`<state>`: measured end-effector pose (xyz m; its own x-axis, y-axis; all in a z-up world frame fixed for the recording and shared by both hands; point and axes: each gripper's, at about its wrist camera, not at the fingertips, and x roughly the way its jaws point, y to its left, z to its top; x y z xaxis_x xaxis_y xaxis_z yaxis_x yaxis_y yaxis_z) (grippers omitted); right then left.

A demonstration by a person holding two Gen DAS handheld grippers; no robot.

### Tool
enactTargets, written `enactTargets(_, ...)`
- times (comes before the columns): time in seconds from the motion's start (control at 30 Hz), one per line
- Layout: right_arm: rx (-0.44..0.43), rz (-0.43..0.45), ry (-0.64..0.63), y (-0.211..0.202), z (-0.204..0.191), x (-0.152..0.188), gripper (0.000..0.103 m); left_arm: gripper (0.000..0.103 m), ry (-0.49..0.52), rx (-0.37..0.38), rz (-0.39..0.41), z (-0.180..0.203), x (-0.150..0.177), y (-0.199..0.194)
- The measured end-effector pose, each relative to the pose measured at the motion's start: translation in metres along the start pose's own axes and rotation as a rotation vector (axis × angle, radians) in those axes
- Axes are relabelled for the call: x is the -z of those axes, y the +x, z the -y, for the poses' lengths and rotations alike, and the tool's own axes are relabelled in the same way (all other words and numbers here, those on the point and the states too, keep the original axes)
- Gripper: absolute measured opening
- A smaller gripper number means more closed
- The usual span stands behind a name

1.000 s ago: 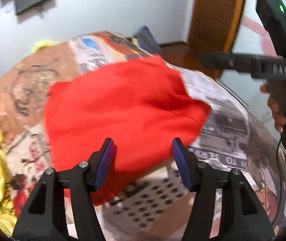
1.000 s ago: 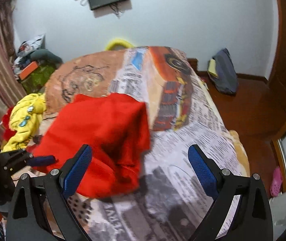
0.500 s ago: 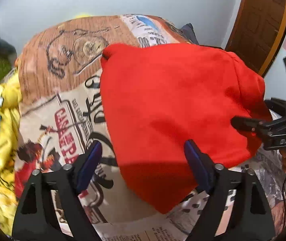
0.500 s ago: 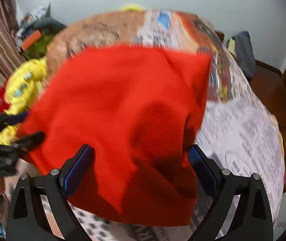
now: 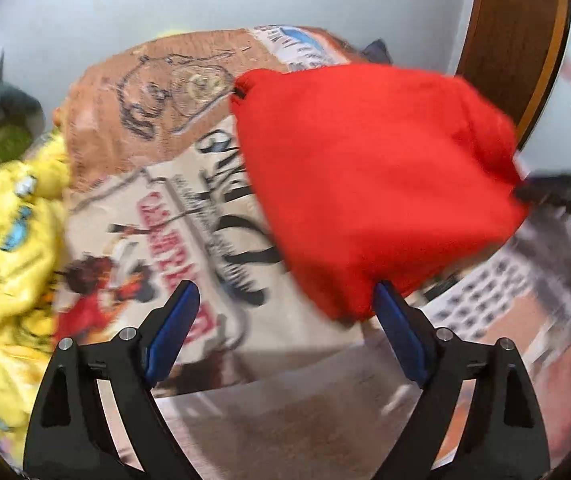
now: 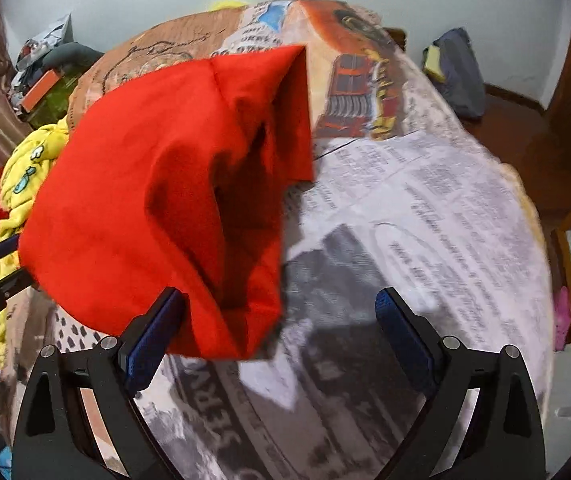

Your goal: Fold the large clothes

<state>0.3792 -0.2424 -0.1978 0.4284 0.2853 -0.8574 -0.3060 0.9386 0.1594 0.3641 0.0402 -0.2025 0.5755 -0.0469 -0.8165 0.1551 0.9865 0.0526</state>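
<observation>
Left tool: jaws wide apart, holding nothing. Right tool: same. Red garment: bunched on bed, left of centre; now lower, its folds more collapsed than earlier.

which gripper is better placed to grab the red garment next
Probably the right. In the right wrist view the red garment's lower fold hangs into the gap of the right gripper, beside its left pad. The left gripper only meets a corner at its right pad. Both jaws are open.

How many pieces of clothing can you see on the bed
2: the red garment in mid-bed, between the wide-open left gripper and right gripper, and a yellow garment bunched at the bed's left edge. More may be hidden.
</observation>
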Motion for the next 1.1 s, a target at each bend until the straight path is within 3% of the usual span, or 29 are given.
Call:
enactTargets(0.13,0.004,0.050,-0.014,-0.016,0.001,-0.001,0.095,0.089,0.000,-0.037,0.011,-0.014,0.002,-0.012)
enactTargets(0.3,-0.048,0.108,0.002,-0.027,-0.005,-0.016,0.096,0.089,-0.095,-0.031,0.086,-0.036,-0.018,-0.033)
enactTargets(0.43,-0.138,0.108,0.034,-0.016,-0.010,-0.032,0.096,0.089,-0.182,0.084,0.095,-0.047,-0.042,-0.028)
enactTargets(0.57,-0.205,0.047,0.074,0.016,-0.010,-0.047,0.096,0.089,-0.297,0.305,0.008,-0.054,-0.062,0.011)
enactTargets(0.63,-0.242,-0.005,0.104,0.036,-0.007,-0.053,0.095,0.089,-0.326,0.366,-0.043,-0.052,-0.068,0.034)
enactTargets(0.77,-0.281,-0.088,0.121,0.068,-0.006,-0.059,0.096,0.089,-0.387,0.418,-0.106,-0.053,-0.071,0.070)
enactTargets(0.9,-0.333,-0.076,0.077,0.076,-0.017,-0.070,0.098,0.090,-0.477,0.529,-0.155,-0.058,-0.075,0.102)
enactTargets(1.1,-0.342,-0.071,0.029,0.082,-0.034,-0.079,0.098,0.096,-0.481,0.568,-0.161,-0.055,-0.085,0.120)
